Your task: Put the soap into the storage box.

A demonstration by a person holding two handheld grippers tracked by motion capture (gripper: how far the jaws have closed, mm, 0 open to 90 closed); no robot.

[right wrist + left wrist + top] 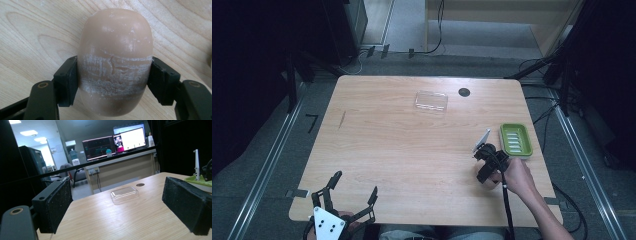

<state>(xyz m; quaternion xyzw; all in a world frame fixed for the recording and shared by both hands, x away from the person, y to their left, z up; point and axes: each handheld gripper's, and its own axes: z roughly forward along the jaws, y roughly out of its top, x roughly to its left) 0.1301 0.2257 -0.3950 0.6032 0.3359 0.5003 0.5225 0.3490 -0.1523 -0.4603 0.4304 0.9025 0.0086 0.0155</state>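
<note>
A tan oval soap bar point(115, 62) with white scuff marks lies on the wooden table point(402, 150). My right gripper point(113, 85) is shut on it, one jaw on each long side. In the high view the right gripper point(486, 172) points down at the table just left of a green soap dish point(515, 140). My left gripper point(355, 182) rests at the table's near left edge, open, with nothing between its jaws. Past the left gripper point(120, 207), a clear plastic lid point(124, 193) lies flat near the far edge, and the green soap dish point(197, 181) sits at the right.
The clear lid point(431, 101) sits at the back centre, beside a dark round cable hole point(464, 92) in the tabletop. A person's hand and forearm point(524, 185) come in from the bottom right. Dark stands and cables surround the table.
</note>
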